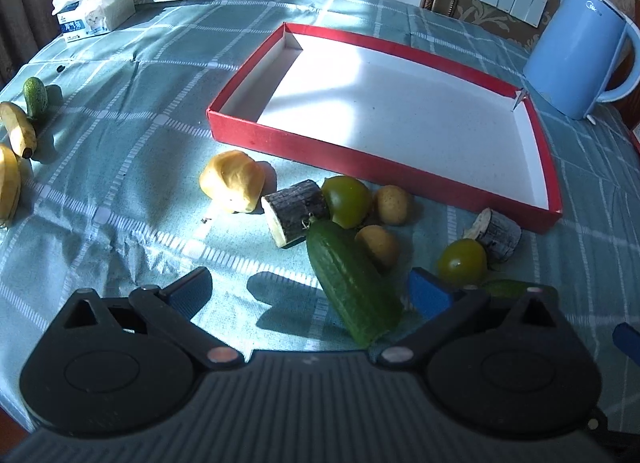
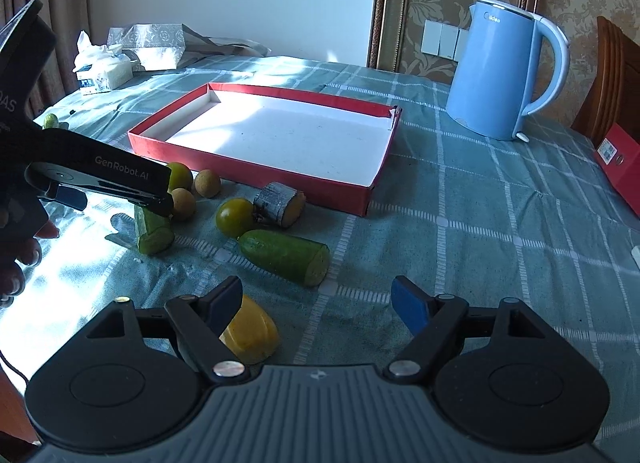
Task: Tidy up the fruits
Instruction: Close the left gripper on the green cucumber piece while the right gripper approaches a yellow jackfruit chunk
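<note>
My left gripper point(image 1: 311, 293) is open over the table, and a cut cucumber piece point(image 1: 352, 283) lies between its fingers, close to the right pad; no pad presses on it. In the right wrist view the same cucumber piece point(image 2: 154, 229) sits under the left gripper's black fingers point(image 2: 160, 201). Just beyond lie two green round fruits point(image 1: 346, 201) point(image 1: 462, 261), two small brown fruits point(image 1: 394, 205), two bark-covered stubs point(image 1: 296, 211) and a yellow lump point(image 1: 232, 181). My right gripper point(image 2: 318, 303) is open and holds nothing. A yellow piece point(image 2: 250, 333) lies by its left finger and another cucumber piece point(image 2: 286, 257) ahead.
A shallow red box point(image 1: 248, 139) point(image 2: 248, 167) with a white inside stands behind the fruit. A blue kettle point(image 1: 576, 51) point(image 2: 504, 71) is at the back right. Bananas point(image 1: 18, 129) and a small cucumber point(image 1: 35, 97) lie far left. A tissue pack point(image 1: 94, 11) sits at the back.
</note>
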Demonstrator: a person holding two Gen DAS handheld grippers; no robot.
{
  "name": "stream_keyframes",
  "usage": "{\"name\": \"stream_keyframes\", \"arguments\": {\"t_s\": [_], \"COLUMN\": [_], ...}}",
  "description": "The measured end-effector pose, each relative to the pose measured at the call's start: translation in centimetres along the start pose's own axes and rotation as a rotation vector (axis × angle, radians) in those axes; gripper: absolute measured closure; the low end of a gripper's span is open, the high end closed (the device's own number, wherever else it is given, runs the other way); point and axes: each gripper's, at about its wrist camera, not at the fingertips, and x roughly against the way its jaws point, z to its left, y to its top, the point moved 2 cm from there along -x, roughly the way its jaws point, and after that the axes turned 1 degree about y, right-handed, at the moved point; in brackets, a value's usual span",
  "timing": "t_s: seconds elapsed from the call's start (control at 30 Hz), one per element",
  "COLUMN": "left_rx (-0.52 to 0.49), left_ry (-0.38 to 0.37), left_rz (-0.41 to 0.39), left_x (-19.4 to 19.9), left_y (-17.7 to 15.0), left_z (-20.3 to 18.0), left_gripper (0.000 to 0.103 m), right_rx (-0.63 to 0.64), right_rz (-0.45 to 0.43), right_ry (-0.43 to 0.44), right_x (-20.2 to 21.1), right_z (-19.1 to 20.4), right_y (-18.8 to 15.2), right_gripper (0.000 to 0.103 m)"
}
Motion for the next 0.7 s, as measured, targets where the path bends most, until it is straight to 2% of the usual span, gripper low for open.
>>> {"name": "stream_keyframes", "arguments": {"t_s": [0.1,0.27,0.5,0.63,0.7], "left_rx": [0.042,0.089,0.111,0.094,0.084], "left_ry": [0.033,0.048,0.050,0.065,0.073], "left_rz": [0.036,0.049,0.068,0.074,0.079], "left_x": [-0.6,-0.9,-1.6,-1.8,-1.9], "left_y": [-0.1,-0.3,-0.2,-0.1,-0.1], "left_z": [0.0,-0.2,-0.8,-1.3,-1.5], "left_gripper": [0.002,0.008,0.015,0.024,0.026], "right_rx": [0.007,0.007,0.000,-0.003,-0.009], "right_rz": [-0.005,-0.010,-0.003,0.000,0.004], "right_ry": [0.008,0.024,0.049,0.056,0.062], "right_x": [0.0,-0.2,-0.7,-0.9,-1.1], "right_z": [-0.4,-1.2,-2.0,-2.4,-2.6], "right_y": [-0.1,-0.2,-0.1,0.0,0.0], "right_gripper": [0.021,0.021,0.020,0.020,0.020]}}
